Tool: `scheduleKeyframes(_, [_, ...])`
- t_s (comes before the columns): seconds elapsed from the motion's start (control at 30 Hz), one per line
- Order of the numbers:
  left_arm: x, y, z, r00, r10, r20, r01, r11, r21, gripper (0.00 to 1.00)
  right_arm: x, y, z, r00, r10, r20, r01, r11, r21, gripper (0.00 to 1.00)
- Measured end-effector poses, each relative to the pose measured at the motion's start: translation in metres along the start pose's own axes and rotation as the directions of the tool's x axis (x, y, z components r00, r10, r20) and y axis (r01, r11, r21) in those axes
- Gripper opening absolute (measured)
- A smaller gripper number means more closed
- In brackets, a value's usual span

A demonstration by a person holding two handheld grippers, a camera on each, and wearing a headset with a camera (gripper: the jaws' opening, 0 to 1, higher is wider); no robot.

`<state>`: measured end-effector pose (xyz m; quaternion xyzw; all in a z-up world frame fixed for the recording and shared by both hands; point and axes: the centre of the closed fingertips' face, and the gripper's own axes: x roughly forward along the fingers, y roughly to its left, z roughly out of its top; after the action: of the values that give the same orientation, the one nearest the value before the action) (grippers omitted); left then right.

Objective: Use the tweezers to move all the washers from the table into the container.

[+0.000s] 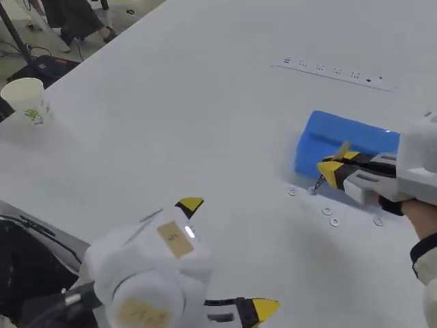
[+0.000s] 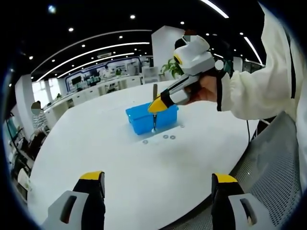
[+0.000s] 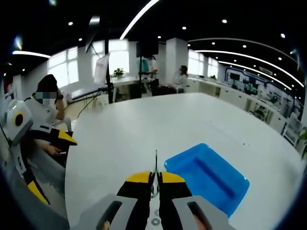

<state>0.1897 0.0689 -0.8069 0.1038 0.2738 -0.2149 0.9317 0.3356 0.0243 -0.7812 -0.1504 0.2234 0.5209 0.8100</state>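
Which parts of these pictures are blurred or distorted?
Head view: the white left gripper near the bottom edge is blurred, and the small metal washers look soft. Left gripper view: fisheye curves the ceiling light strips; the blue plastic container is fairly sharp.

Room free across table [image 1: 205, 102]; container [image 1: 345, 140] just beside washers [image 1: 292, 192]; cup [image 1: 26, 100] apart.

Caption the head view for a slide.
Right gripper holds tweezers tip-down among washers beside the blue container.
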Motion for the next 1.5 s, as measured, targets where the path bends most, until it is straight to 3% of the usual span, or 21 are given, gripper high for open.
scheduleKeyframes(0.77, [-0.001, 0.0, 0.003, 0.9999, 0.008, 0.011, -0.008, 1.0, 0.021, 0.96, -0.03, 0.003, 0.033, 0.9994, -0.005, 0.034, 0.005, 1.0, -0.001, 0.01])
scheduleKeyframes(1.17, [-0.002, 0.002, 0.001, 0.9999, 0.016, 0.0, -0.016, 1.0, 0.026, 0.96, -0.031, 0.0, 0.04, 0.9992, -0.018, 0.035, 0.019, 1.0, -0.017, 0.01])
scheduleKeyframes(1.5, [-0.002, 0.001, -0.002, 0.9998, 0.008, -0.019, -0.007, 1.0, 0.017, 0.96, -0.025, -0.016, 0.046, 0.9982, -0.04, 0.044, 0.041, 0.999, -0.022, 0.01])
